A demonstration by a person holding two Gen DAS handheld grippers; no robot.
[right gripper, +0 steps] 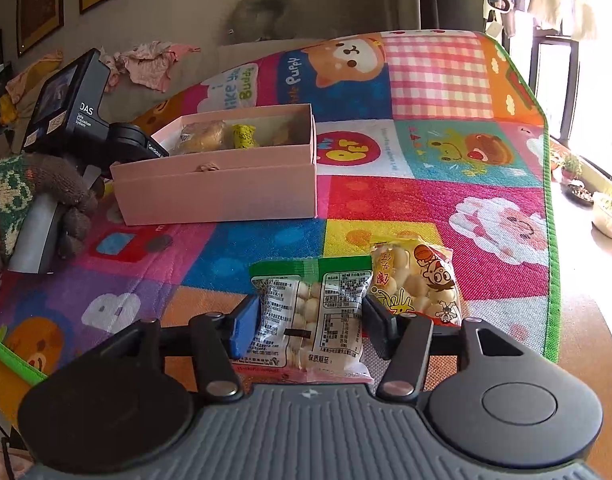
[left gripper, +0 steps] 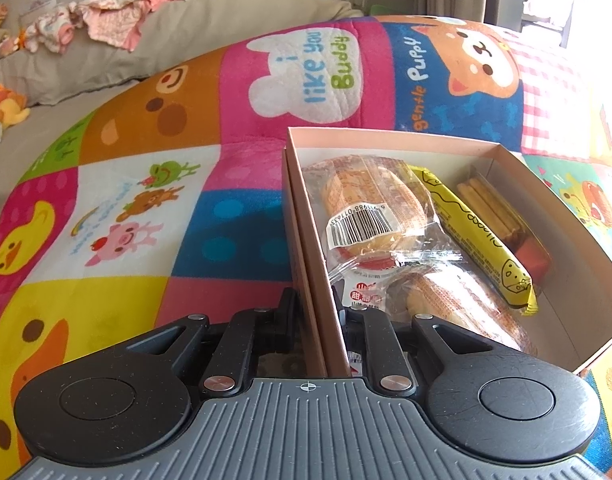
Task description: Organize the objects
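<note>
A pink cardboard box (left gripper: 386, 136) lies on the colourful play mat (left gripper: 126, 200) and holds wrapped buns (left gripper: 370, 208), a yellow snack stick (left gripper: 474, 232) and biscuit sticks (left gripper: 494, 208). My left gripper (left gripper: 318, 320) is shut on the box's near wall, one finger inside and one outside. In the right wrist view the box (right gripper: 218, 188) sits at mid left. A green-topped packet of white balls (right gripper: 310, 316) lies flat on the mat between the fingers of my right gripper (right gripper: 312, 328), which stands open around it. A second, yellow packet (right gripper: 416, 276) lies just to its right.
A gloved hand (right gripper: 46, 188) holds the left gripper's body (right gripper: 78, 112) beside the box. The mat's green edge (right gripper: 552, 240) runs along the right, with a wooden surface and plant pots (right gripper: 610, 212) beyond. A sofa with clothes (left gripper: 106, 20) lies behind.
</note>
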